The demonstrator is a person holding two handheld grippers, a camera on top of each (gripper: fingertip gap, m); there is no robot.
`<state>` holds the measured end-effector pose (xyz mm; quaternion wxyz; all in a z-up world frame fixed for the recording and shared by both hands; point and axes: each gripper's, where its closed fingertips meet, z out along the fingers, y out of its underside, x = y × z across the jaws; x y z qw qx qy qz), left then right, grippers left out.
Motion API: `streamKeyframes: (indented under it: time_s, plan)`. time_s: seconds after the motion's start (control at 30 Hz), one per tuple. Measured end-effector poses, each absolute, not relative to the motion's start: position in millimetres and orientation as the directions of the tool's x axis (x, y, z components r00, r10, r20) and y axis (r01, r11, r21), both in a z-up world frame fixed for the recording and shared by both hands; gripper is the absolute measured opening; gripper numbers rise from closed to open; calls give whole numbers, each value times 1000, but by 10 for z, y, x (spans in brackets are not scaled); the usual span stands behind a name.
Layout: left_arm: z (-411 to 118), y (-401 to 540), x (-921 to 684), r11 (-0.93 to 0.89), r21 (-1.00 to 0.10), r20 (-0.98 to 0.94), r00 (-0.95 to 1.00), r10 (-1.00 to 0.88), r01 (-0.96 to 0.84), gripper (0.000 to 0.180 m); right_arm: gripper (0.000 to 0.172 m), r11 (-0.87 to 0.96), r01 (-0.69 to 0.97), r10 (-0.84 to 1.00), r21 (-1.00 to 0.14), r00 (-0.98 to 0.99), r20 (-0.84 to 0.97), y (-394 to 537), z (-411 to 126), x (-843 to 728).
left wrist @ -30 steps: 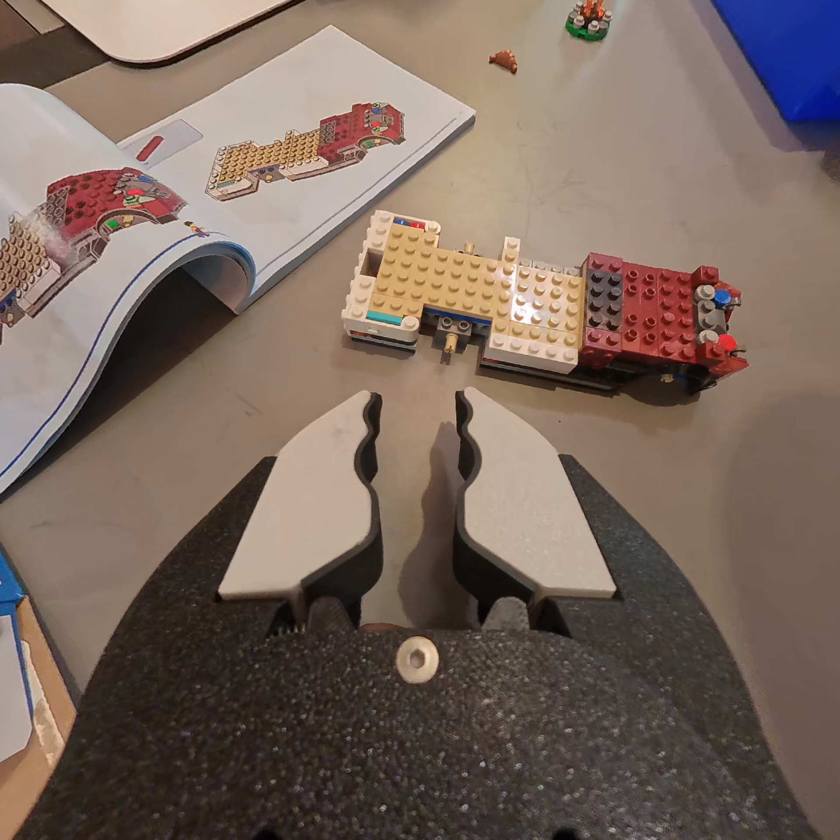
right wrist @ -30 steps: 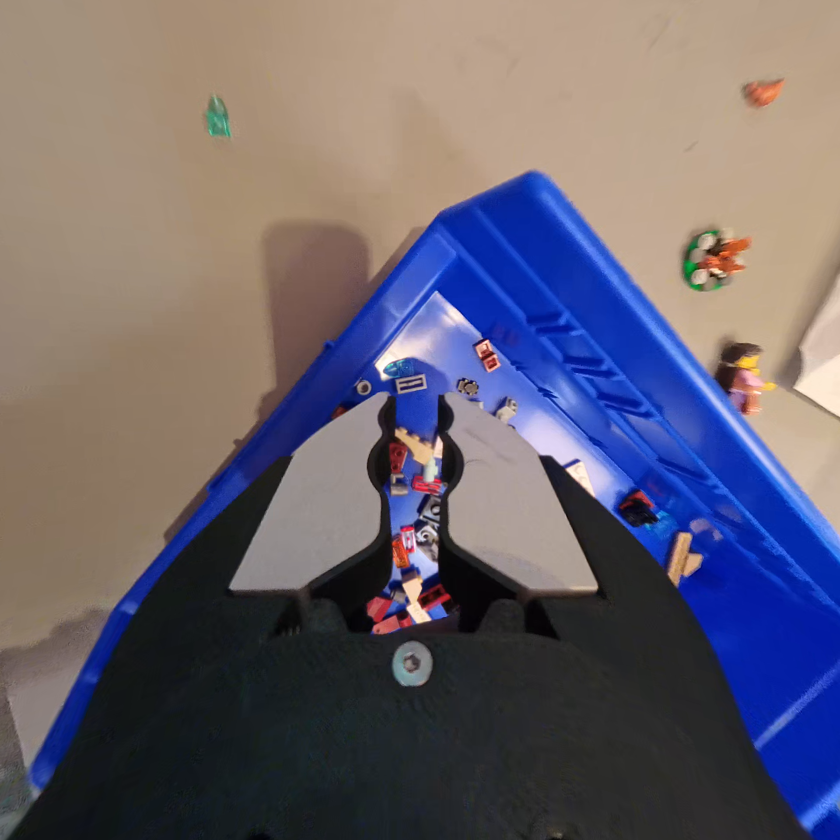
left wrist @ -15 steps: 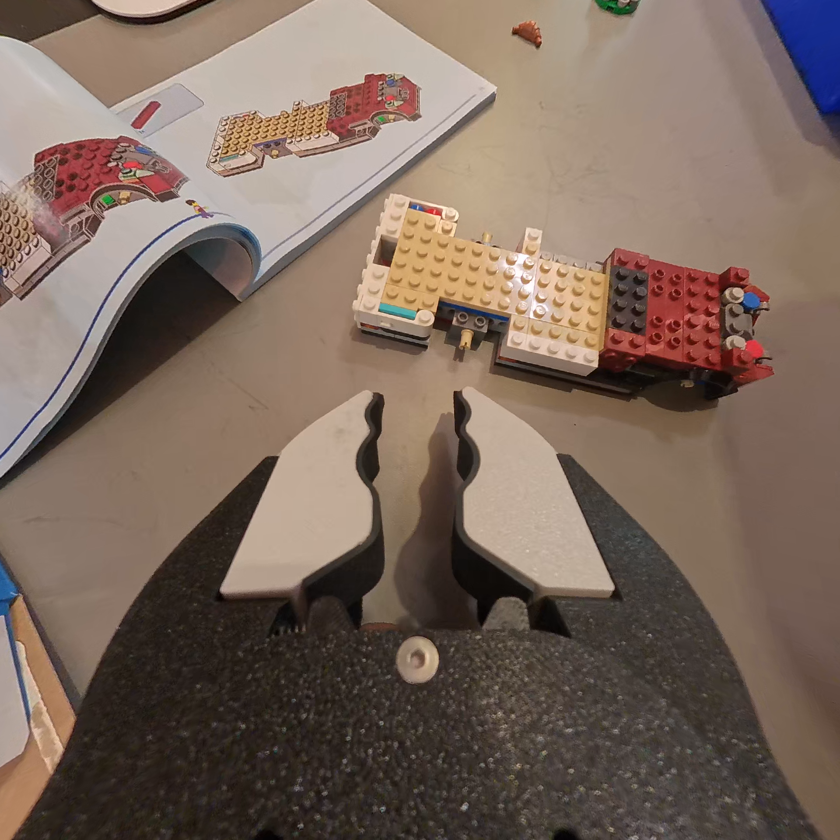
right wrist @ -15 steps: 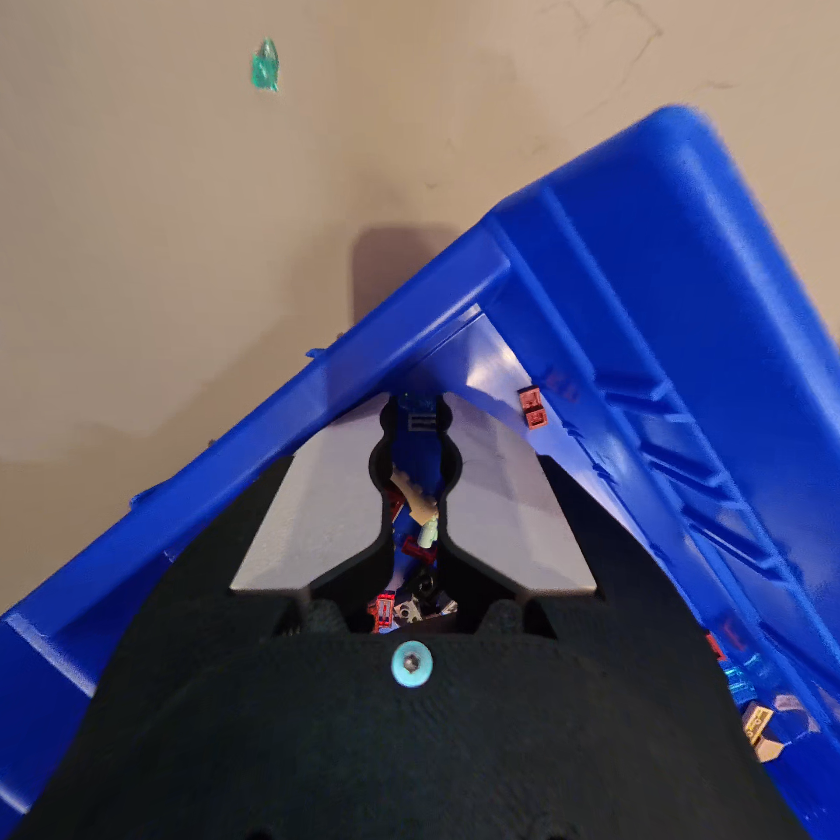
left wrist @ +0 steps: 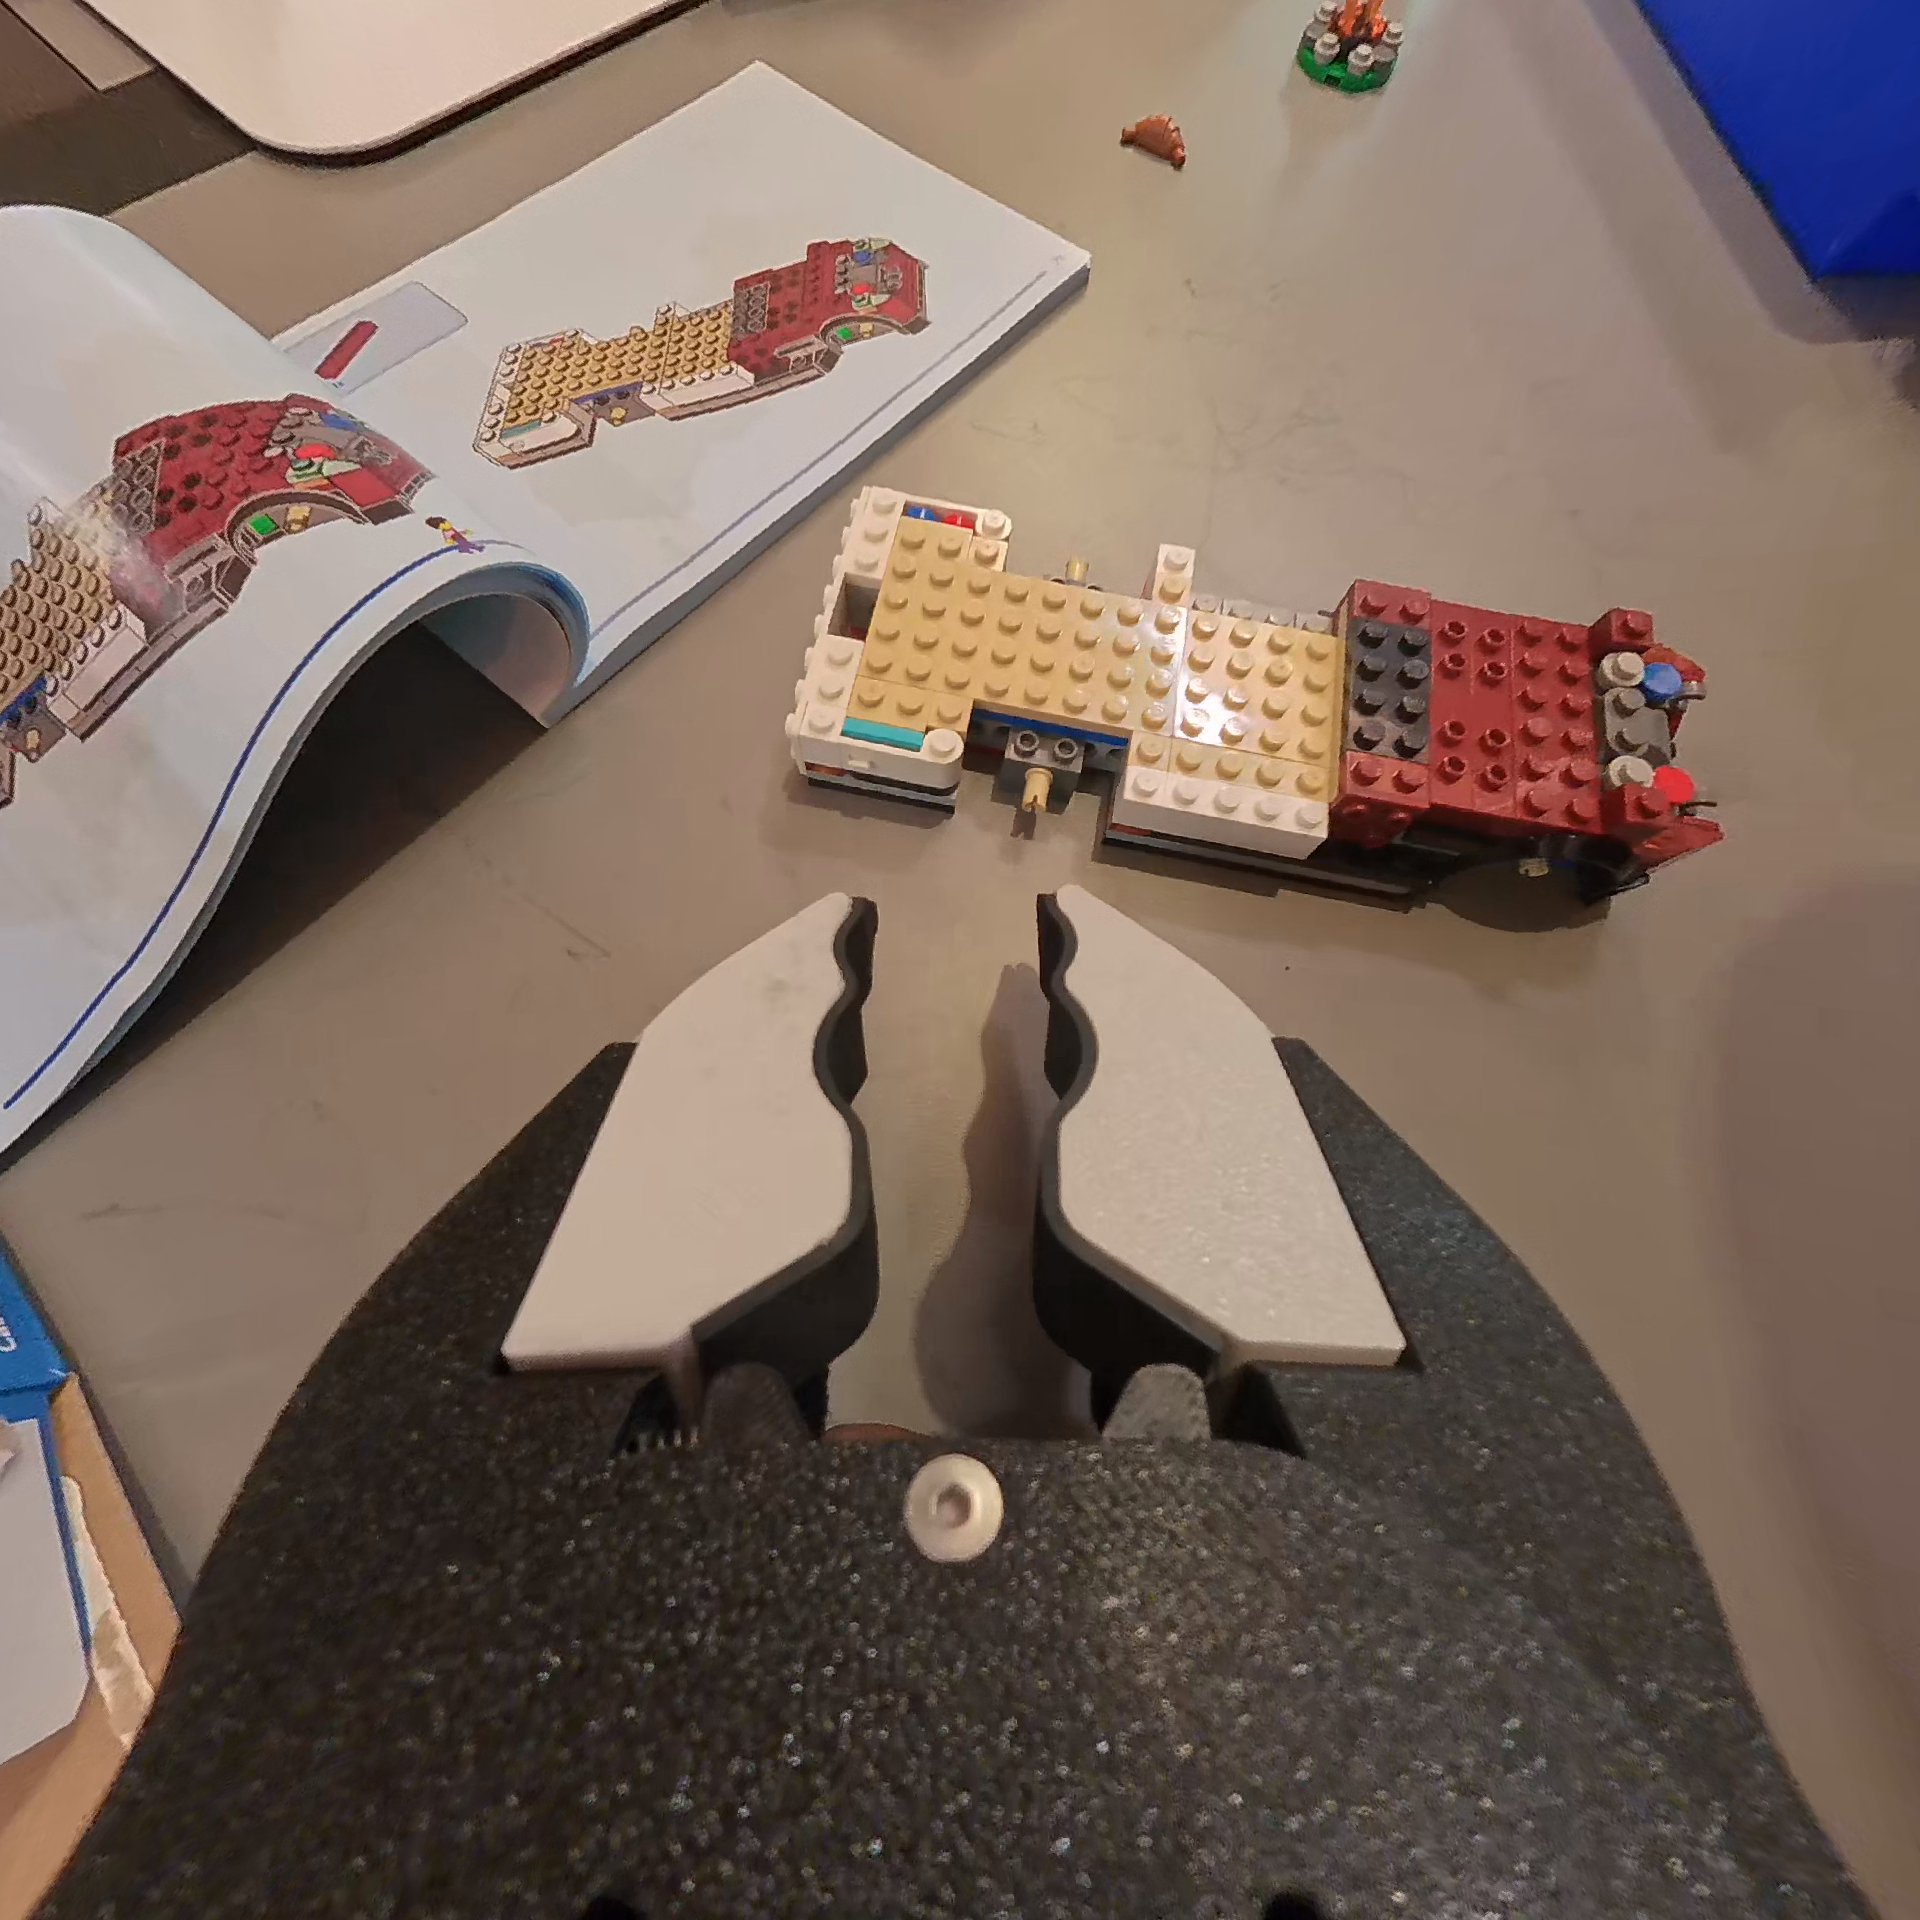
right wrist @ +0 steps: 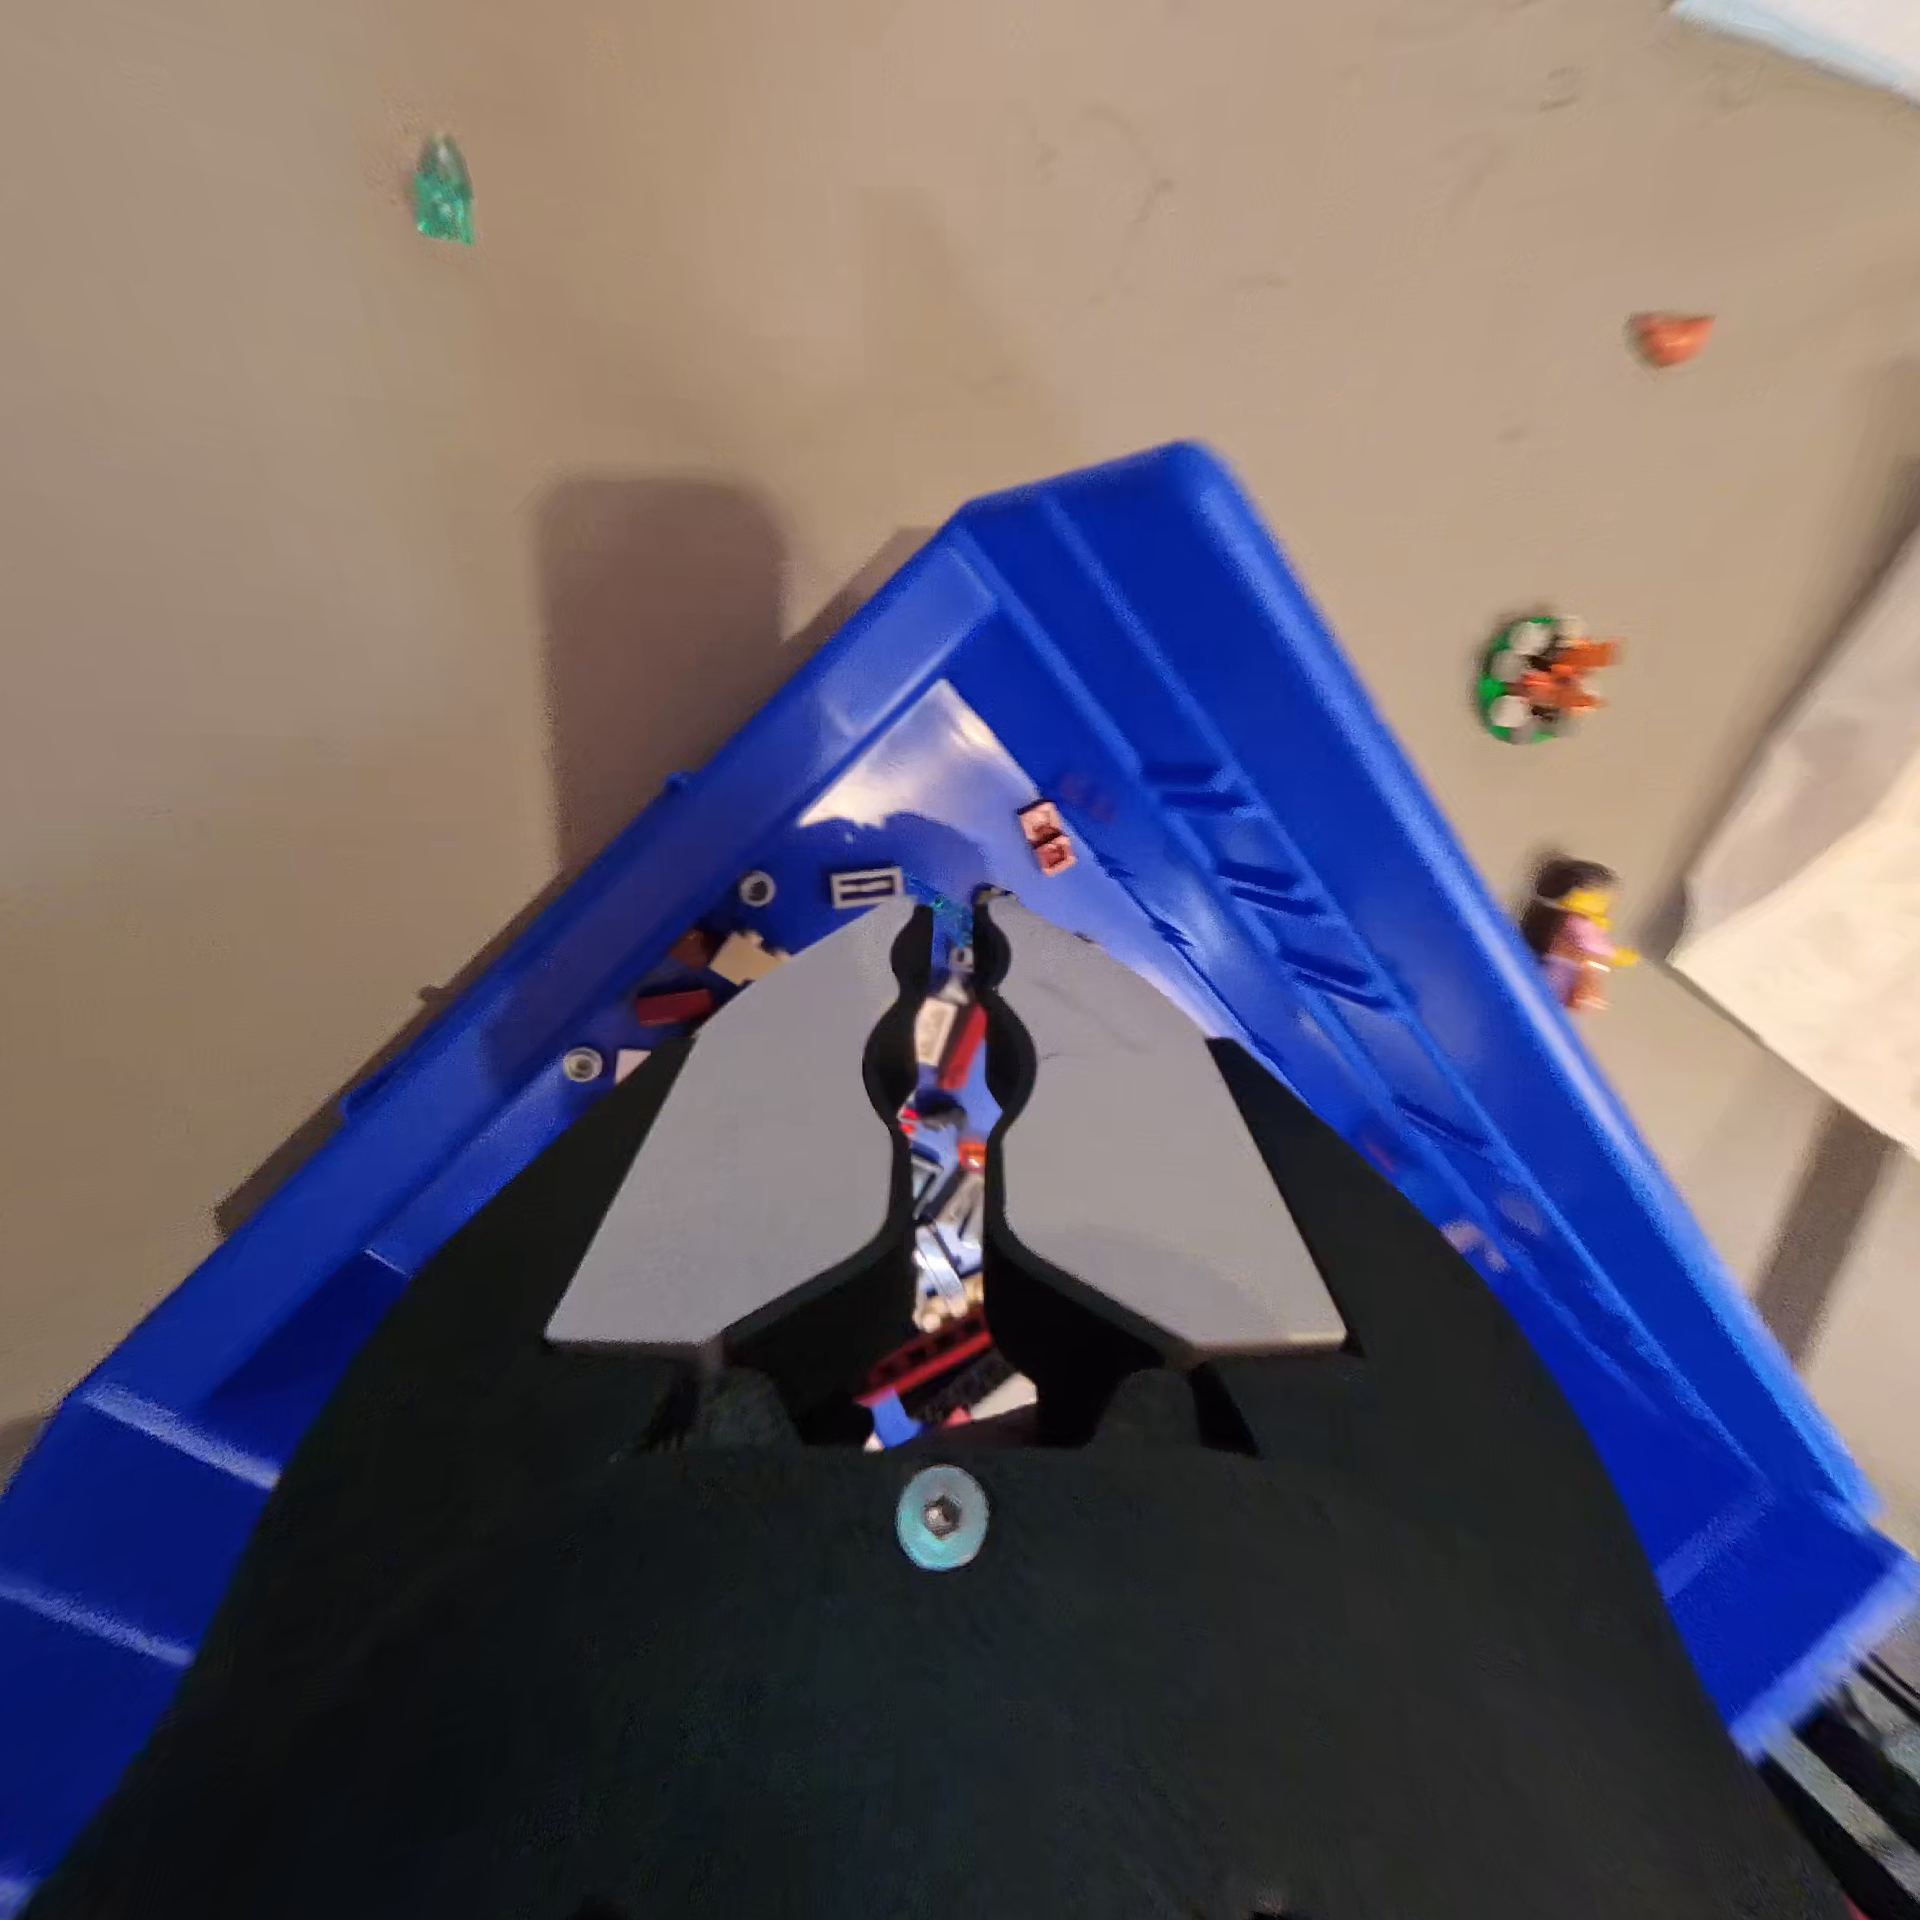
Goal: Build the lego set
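Blue-green clear piece (right wrist: pixel 948 923) pinched, right gripper (right wrist: pixel 951 920); left gripper (left wrist: pixel 954 914) open.

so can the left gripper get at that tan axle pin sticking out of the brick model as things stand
Probably yes. The left gripper has its jaws open, empty and pointed toward the tan axle pin on the brick model's near side, with only bare table between. The instruction booklet lies well aside.

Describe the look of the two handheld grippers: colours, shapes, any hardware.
Both match. The left gripper has a black, grainy, wedge-shaped body, two flat light-grey fingers tapering forward with wavy black inner pads, and a silver screw at the centre. The right gripper looks the same; its body appears smoother under blur, its screw tinted bluish. No cables, markings or sleeves show.
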<state>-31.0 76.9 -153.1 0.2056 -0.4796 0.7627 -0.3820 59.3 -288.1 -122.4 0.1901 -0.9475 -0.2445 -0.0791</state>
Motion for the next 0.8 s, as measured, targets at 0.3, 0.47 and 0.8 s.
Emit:
streamKeyframes:
  time_s: [0.3, 0.47, 0.8]
  plan:
    - [-1555, 671, -385, 379, -766, -83, -504, -860, -520, 32, 8, -678, 506, 341, -533, 859, 382, -2090, -788, -286]
    - [-1520, 602, -447, 391, -779, -103, -515, -851, -489, 32, 8, -648, 415, 303, -639, 910, 284, -1417, -1262, -721]
    - [-1571, 522, -502, 423, -762, -116, -539, -834, -491, 32, 8, -743, 300, 233, -598, 954, 189, -1012, -1719, -727]
